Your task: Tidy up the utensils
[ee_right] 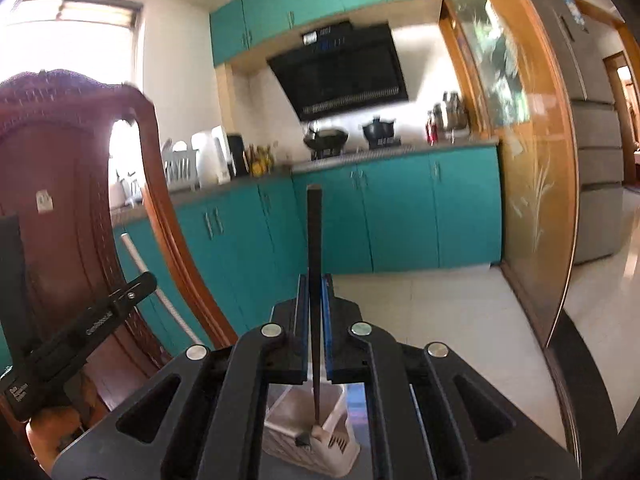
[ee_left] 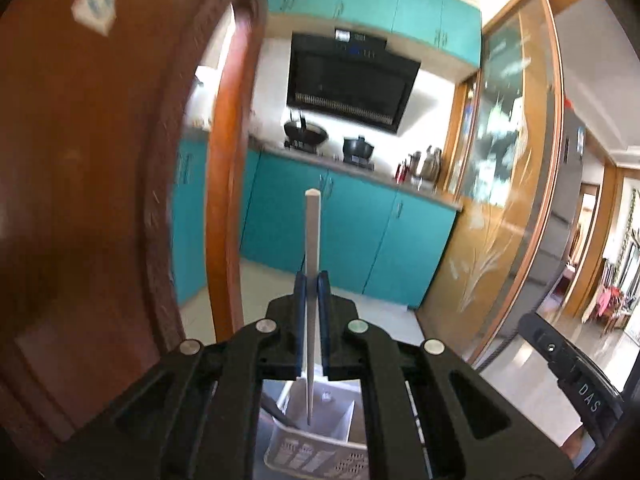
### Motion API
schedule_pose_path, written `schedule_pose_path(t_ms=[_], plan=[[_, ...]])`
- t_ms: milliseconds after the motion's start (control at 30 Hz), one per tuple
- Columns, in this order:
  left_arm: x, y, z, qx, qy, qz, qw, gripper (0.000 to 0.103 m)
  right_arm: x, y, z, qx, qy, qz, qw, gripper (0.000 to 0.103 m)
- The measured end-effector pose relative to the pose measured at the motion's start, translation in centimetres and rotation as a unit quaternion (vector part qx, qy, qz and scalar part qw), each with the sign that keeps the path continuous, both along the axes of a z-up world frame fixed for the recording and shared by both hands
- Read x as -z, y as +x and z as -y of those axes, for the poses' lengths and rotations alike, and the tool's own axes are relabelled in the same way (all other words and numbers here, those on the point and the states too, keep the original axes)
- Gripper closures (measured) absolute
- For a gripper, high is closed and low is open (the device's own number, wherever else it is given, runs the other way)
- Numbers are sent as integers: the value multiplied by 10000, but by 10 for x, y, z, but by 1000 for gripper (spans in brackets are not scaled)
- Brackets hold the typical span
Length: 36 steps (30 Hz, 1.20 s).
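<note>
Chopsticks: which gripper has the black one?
The right gripper is shut on the black chopstick, tip hanging over the white basket. The left gripper grips the white chopstick.

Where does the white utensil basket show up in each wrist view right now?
Left wrist: white basket at bottom centre, below the shut left tool.
Right wrist: bottom centre, below the shut right tool.
Shared landmark: black range hood.
</note>
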State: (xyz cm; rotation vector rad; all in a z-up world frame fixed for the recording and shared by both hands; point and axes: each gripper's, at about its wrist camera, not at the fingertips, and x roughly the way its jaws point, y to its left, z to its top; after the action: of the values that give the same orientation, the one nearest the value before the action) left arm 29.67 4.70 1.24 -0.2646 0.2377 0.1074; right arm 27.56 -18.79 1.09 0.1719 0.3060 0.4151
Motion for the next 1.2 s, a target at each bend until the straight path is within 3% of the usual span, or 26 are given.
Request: schedule_pose_path(t_ms=[100,200,367,433,533,633,733,767,833,900,1000,1100,1167,1200], plan=[[12,9,6,51,85,-199,9998,96,6,0,0,-35,-57,-99,9999,96],[20,8,11,108,123,-289,9994,96,3,-7,5,-51,-18,-46,10000,87],[21,-12,9,164,159,-178,9996,91,-5,-34,27,16,204,153,9997,76],[21,-25,9,227,129,-19,9997,82,-6,-50,43,119,405,284,9987,74],[26,-47,11,179,181,189,9995,80,6,-63,68,405,525,333,9972,74],[44,-66,14,140,252,113,9995,80,51,-52,82,417,452,-448,9971,74],[72,-68,21,269,403,-373,9981,80,119,-21,66,164,-26,-2084,9779,74],[90,-62,24,452,416,-824,9947,80,135,-15,55,-28,-192,-2444,9695,74],[117,-51,28,743,372,-1540,9846,80,158,-12,28,-316,-727,-2754,9580,74],[151,-34,32,1317,30,-2480,9598,80,174,-16,2,-385,-1479,-2824,9470,74],[193,-21,35,1609,-316,-3438,9246,80,185,-16,-6,-320,-1573,-2990,9407,74],[215,-19,44,1679,-50,-3849,9075,80,184,-13,-6,-268,-1526,-3011,9409,74],[224,-20,47,1709,71,-3981,9012,80,180,-8,-6,-236,-1523,-2998,9415,74],[224,-21,48,1707,98,-3942,9030,79,181,-7,-6,-244,-1513,-3015,9411,74]])
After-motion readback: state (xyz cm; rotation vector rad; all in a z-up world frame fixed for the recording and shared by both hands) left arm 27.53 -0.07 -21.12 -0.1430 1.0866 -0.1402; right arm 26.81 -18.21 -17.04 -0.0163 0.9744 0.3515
